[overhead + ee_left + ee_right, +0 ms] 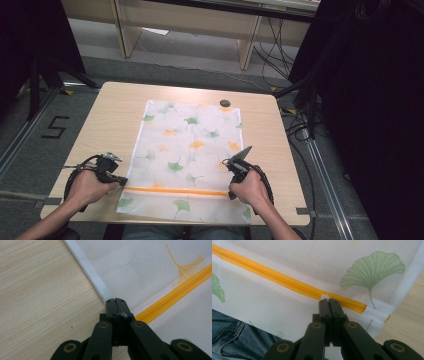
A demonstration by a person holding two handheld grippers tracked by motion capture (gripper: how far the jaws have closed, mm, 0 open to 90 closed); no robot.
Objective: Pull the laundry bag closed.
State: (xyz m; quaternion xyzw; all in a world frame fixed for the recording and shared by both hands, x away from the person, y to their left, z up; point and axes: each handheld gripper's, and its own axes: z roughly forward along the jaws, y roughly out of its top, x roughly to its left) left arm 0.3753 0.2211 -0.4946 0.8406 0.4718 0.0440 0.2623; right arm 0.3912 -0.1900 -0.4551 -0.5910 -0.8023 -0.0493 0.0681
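Bag: a white mesh laundry bag with green and orange ginkgo-leaf print (187, 150) lies flat in the middle of the light wooden table (110, 115), its near edge hanging a bit over the table's front, above the person's jeans (227, 340).

Zipper: an orange zipper (175, 190) runs straight across the bag near the person's side, from left hem to right hem.

Left gripper: the black two-jaw gripper in the left hand (121, 181) sits right at the bag's left edge, level with the zipper's left end. Jaws look pressed together in the left gripper view (116, 301), tips on the white hem (92, 277); can't tell if they've actually pinched any fabric.

Right gripper: the other black gripper (236, 170) is over the right part of the bag. In the right gripper view its jaws are closed tight (328, 302), with a small white tab at the tips right on the zipper line (287, 281), so it looks like it has the zipper pull.

Other stuff: a small dark round thing (225, 103) sits on the table just past the bag's far right corner, well away from both grippers.
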